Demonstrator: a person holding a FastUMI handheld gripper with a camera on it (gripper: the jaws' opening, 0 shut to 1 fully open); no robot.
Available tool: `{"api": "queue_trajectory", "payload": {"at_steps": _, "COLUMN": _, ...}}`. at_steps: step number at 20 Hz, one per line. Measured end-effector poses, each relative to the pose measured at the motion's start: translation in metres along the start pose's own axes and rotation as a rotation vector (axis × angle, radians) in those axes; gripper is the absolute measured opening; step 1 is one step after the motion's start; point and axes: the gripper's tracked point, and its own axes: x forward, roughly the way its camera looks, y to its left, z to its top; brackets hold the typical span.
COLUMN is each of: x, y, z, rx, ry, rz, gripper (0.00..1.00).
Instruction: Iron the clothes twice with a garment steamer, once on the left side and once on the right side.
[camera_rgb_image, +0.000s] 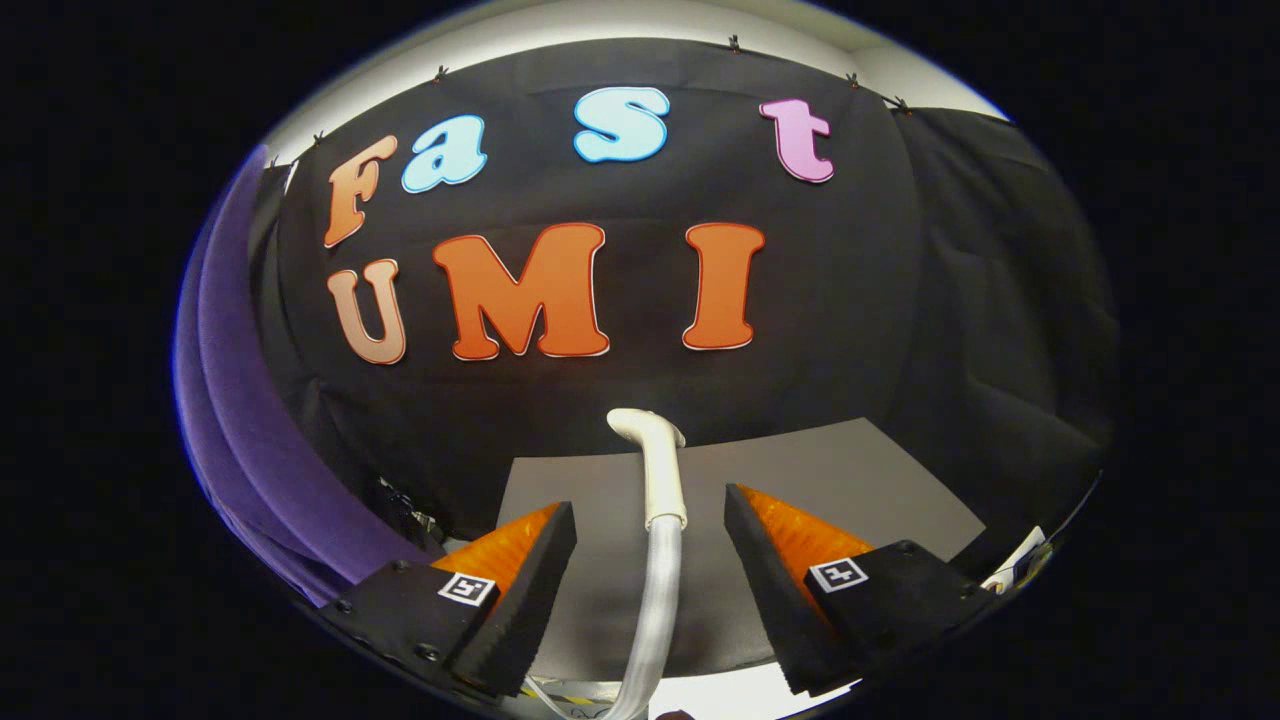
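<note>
One steamer head (650, 440) is seen just ahead of the gripper (650, 560), standing upright on a pale handle with a ribbed hose (655, 620) running down between the fingers. The fingers are spread wide; neither pad touches the handle or hose, so nothing is gripped yet.

Step judged: the steamer pickup, before any ironing pass.

- The handle is lined up roughly midway between the fingers, slightly toward the left one. A small sideways correction is advised before closing.
- The grip is best taken on the rigid pale handle above the joint, not on the hose; the hose is likely to flex and let the head swing.
- The close is to be made squarely so both pads land flat, or the round handle may roll out.
- Hose slack is to be watched when lifting.

Beyond the steamer a grey table (850, 480) is seen. A purple garment (240, 400) hangs well off to the left, apart from the steamer; it is presumed to be the clothes, so the left-side pass looks nearest.
</note>
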Motion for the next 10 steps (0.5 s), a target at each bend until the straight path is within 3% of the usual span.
{"api": "queue_trajectory", "payload": {"at_steps": 4, "x": 0.053, "y": -0.011, "z": -0.013, "rx": 0.010, "ry": 0.084, "rz": -0.001, "gripper": 0.99}}
{"api": "queue_trajectory", "payload": {"at_steps": 10, "x": 0.095, "y": -0.007, "z": -0.035, "rx": 0.032, "ry": 0.197, "rz": 0.026, "gripper": 0.99}}
